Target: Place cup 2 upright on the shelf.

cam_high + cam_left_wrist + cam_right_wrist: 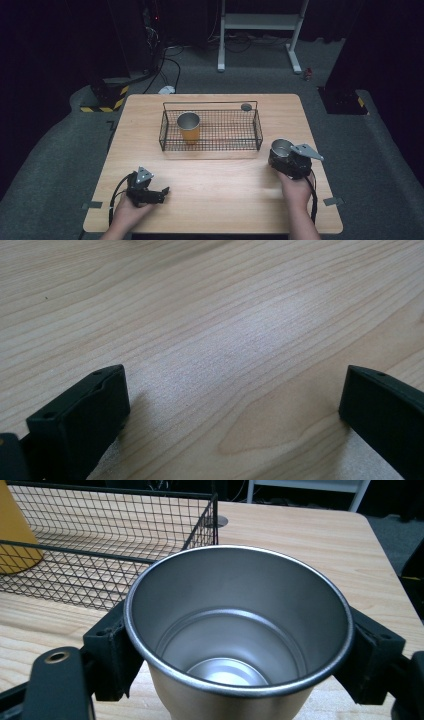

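- The right gripper (286, 156) is closed on a steel cup (239, 630); one black jaw presses on each side of the cup, just below its rim.
- The steel cup stands upright, with its open mouth up, and it is empty inside. In the high view this cup (281, 147) is near the right edge of the table (215, 200), just beside the right end of the wire basket (210, 127) but outside of it.
- I cannot tell if the bottom of the cup touches the table or is a little above it.
- The wire basket is black and sits in the middle of the far half of the table.
- Inside the basket, at its left part, an orange cup (189, 127) stands upright; its inside is metal.
- The left gripper (161, 192) is open: in the left gripper view its two jaws stand far apart and between them there is only bare wood.
- The left gripper is low over the near left part of the table, well apart from the basket and from both cups.
- A small round grey cap (246, 106) sits in the table behind the far right corner of the basket.
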Tool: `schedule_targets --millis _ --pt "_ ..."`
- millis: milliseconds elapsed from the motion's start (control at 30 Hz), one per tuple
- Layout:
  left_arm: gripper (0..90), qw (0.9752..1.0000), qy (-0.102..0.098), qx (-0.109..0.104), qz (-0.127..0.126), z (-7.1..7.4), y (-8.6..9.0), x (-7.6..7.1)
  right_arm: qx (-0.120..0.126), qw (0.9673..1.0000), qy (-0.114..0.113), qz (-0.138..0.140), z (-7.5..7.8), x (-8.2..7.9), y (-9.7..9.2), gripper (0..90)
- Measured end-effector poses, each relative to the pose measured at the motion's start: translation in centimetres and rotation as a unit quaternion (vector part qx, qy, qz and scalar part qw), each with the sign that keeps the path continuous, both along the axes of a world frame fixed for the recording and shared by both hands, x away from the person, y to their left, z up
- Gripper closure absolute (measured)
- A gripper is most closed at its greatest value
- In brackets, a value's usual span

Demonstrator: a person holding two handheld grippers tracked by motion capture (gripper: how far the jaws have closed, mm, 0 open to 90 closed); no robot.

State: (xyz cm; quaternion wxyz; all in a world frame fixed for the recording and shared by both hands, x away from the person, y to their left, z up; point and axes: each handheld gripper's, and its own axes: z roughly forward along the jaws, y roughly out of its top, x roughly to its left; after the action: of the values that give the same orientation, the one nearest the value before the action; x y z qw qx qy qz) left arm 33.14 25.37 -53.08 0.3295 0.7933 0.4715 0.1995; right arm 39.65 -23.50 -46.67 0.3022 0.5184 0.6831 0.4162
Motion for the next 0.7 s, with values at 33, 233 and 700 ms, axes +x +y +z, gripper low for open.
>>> schedule_targets --millis 33,233,700 --pt "0.2 1.0 0.001 -0.001 0.001 0.0 0.0 0.0 0.001 1.0 -0.001 0.002 0.1 -0.1 0.0 18.8" --pt "0.1 1.0 0.0 -0.002 0.001 0.0 0.0 0.0 0.002 0.9999 -0.01 0.008 0.7 -0.8 0.3 18.8" --pt "0.2 1.0 0.001 0.0 -0.001 0.0 0.0 0.1 -0.004 0.9999 -0.004 0.016 2.1 -2.1 1.5 18.8"
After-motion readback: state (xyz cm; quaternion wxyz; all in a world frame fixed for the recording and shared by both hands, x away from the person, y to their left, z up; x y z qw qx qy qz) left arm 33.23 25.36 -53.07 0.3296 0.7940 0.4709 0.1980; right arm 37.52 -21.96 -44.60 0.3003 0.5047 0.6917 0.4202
